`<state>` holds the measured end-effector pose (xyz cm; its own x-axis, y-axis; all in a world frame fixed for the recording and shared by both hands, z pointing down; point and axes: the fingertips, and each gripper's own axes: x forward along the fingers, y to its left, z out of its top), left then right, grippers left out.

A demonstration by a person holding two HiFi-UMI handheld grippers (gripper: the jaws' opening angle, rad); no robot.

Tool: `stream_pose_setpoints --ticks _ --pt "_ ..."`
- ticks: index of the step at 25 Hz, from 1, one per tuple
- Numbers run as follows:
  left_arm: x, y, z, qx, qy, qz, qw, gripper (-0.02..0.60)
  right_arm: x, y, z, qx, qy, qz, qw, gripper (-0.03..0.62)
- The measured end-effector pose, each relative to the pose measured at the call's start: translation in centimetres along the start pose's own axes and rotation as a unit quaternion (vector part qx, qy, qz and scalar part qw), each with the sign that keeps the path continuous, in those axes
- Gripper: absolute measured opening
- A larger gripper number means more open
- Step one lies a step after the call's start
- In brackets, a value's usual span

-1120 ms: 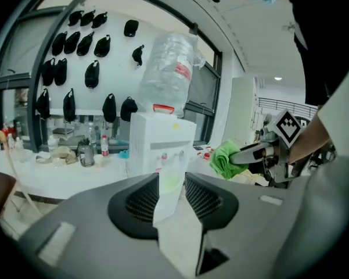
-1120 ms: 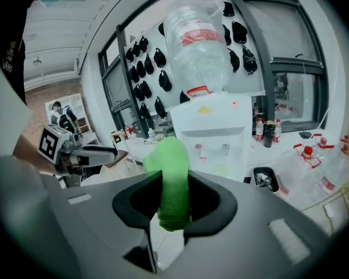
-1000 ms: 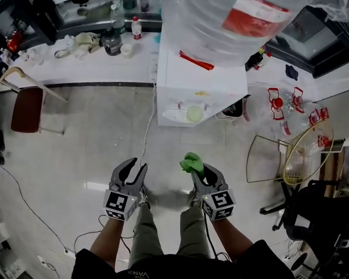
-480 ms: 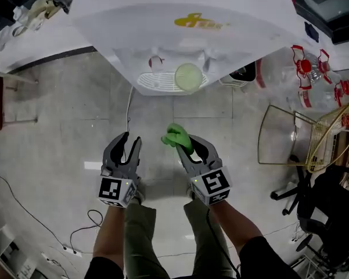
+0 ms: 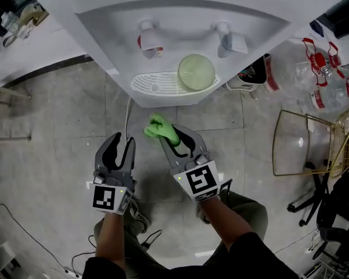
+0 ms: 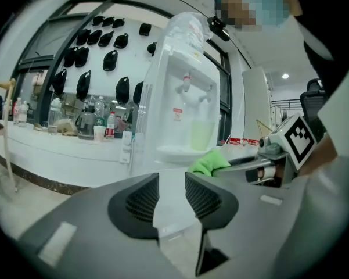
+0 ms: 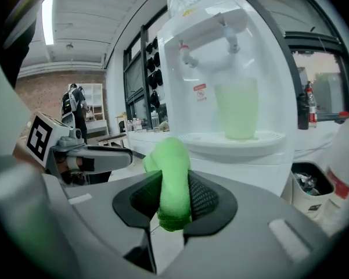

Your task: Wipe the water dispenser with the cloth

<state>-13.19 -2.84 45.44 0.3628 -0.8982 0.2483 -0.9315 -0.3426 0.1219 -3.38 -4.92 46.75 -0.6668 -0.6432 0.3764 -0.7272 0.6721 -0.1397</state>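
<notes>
Tiled floor [image 5: 58, 127], cropped dispenser [image 5: 180, 16], cloth [image 5: 158, 129] half-hidden

Cloth [image 7: 172, 164] looks fuzzy; water dispenser [image 7: 274, 97] glossy, probably plastic.

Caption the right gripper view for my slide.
The right hand-held gripper clamps the green cloth, facing the water dispenser.

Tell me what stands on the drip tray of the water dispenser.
A pale green cup stands on the white drip tray. The cup hides the part of the tray beneath it.
</notes>
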Motion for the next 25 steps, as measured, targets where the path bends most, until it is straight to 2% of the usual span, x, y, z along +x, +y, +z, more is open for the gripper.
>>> stream_pose_setpoints --ticks 3,6,8,13,15,19,25 --pt "0.2 0.9 -1.9 0.001 -0.02 -0.006 0.9998 0.112 3.0 0.3 -1.7 -0.006 -0.021 0.004 1.0 0.11" --pt "0.2 0.3 -3.7 0.033 0.004 -0.035 0.9988 0.112 5.5 1.0 -2.5 -0.026 -0.047 0.007 0.999 0.11" --pt "0.2 0.7 -3.9 0.04 0.005 -0.032 0.9987 0.112 7.2 1.8 -2.6 -0.045 -0.067 0.01 0.997 0.109" --pt "1.5 1.6 -0.9 0.075 -0.065 -0.014 0.995 0.112 11.1 1.9 -1.9 -0.069 -0.115 0.012 0.991 0.11" --pt "1.7 1.8 -0.5 0.074 -0.081 -0.008 0.9939 0.112 12.1 1.4 -1.8 -0.072 -0.12 0.003 0.99 0.109" --pt "2.8 2.9 -1.7 0.097 -0.065 -0.008 0.9931 0.112 13.0 -0.1 -1.8 -0.073 -0.126 -0.022 0.989 0.109" --pt "4.3 3.7 -2.2 0.088 -0.066 -0.012 0.9938 0.111 11.1 -3.0 -2.5 -0.066 -0.132 -0.053 0.988 0.109"
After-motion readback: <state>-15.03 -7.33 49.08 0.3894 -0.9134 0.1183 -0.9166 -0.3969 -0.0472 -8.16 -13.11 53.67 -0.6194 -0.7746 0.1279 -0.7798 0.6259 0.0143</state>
